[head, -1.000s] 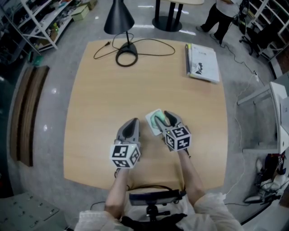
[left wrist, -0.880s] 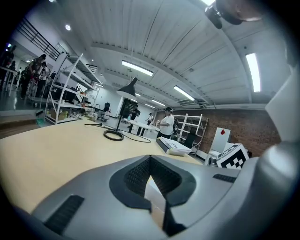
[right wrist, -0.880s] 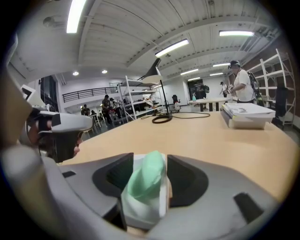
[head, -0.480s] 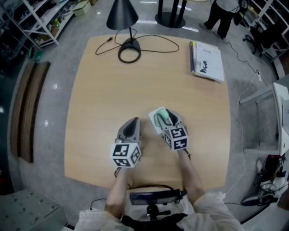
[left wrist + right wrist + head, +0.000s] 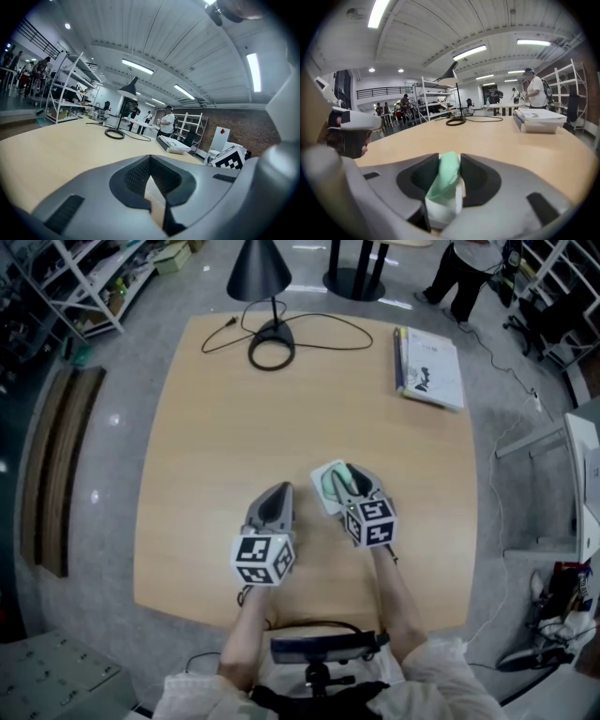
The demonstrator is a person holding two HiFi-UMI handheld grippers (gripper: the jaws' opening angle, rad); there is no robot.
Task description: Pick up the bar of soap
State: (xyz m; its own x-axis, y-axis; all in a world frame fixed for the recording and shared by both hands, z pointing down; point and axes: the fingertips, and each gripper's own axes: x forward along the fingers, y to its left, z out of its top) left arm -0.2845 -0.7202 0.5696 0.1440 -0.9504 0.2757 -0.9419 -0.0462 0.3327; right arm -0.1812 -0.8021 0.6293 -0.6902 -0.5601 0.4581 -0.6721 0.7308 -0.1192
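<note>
The right tongs (image 5: 347,486) are closing on the green bar of soap (image 5: 445,176), which sits on a white dish (image 5: 321,495) at the bench's (image 5: 281,418) lower centre. Pinched near its edge, it may slip or drag the dish. The left tongs (image 5: 151,185) are pressed together, empty
</note>
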